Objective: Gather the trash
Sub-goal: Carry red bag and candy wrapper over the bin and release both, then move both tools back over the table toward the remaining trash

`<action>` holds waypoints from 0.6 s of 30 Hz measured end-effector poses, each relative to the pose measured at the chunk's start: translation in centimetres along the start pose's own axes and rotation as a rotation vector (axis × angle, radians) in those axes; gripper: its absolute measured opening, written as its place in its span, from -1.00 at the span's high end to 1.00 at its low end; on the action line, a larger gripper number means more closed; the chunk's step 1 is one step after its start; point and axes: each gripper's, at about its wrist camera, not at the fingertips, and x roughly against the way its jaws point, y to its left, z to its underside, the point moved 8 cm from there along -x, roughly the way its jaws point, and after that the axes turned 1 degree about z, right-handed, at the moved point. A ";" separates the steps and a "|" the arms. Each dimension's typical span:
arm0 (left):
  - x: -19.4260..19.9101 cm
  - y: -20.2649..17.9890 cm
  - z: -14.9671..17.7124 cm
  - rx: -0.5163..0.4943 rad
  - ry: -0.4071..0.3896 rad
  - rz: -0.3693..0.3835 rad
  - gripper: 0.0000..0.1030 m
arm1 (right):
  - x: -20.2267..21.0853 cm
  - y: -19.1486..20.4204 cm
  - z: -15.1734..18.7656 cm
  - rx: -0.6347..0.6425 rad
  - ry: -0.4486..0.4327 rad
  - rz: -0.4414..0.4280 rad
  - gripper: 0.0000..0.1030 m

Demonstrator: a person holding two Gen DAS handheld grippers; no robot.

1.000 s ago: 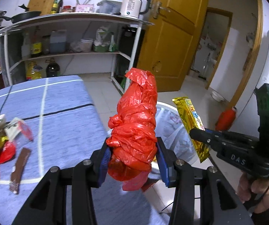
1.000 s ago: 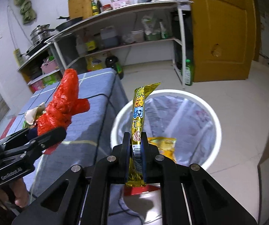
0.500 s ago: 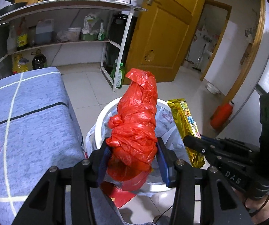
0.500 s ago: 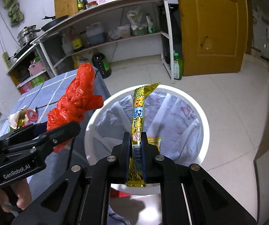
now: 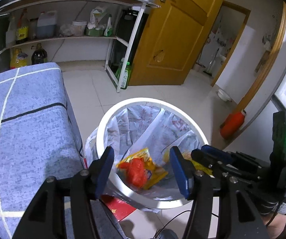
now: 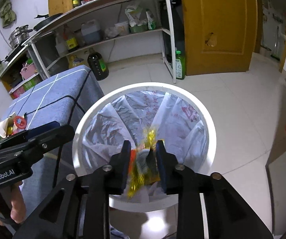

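A white bin [image 5: 103, 123] with a plastic liner stands on the floor beside the table; it also shows in the right wrist view [image 6: 210, 119]. My left gripper [image 5: 142, 171] is open and empty above its near rim. The red plastic bag [image 5: 136, 171] lies inside the bin on a yellow wrapper. My right gripper [image 6: 143, 165] is open over the bin, and the gold snack wrapper [image 6: 141, 171] is blurred, dropping between its fingers. Several pieces of trash [image 6: 13, 125] lie on the blue tablecloth [image 6: 49, 99].
The blue-covered table [image 5: 27, 123] stands left of the bin. A shelf rack [image 5: 67, 37] with bottles and a yellow door [image 5: 174, 35] stand behind. A red item [image 5: 232, 123] lies by the doorway. A red packet [image 5: 119, 207] lies on the floor under the bin's near side.
Both grippers opened over the bin. The red bag left the left gripper and now lies in the bin. The gold wrapper left the right gripper and is falling.
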 end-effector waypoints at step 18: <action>10.3 3.3 0.4 0.011 -0.168 -0.089 -0.16 | 6.8 7.4 -0.5 0.177 -0.160 -0.052 0.44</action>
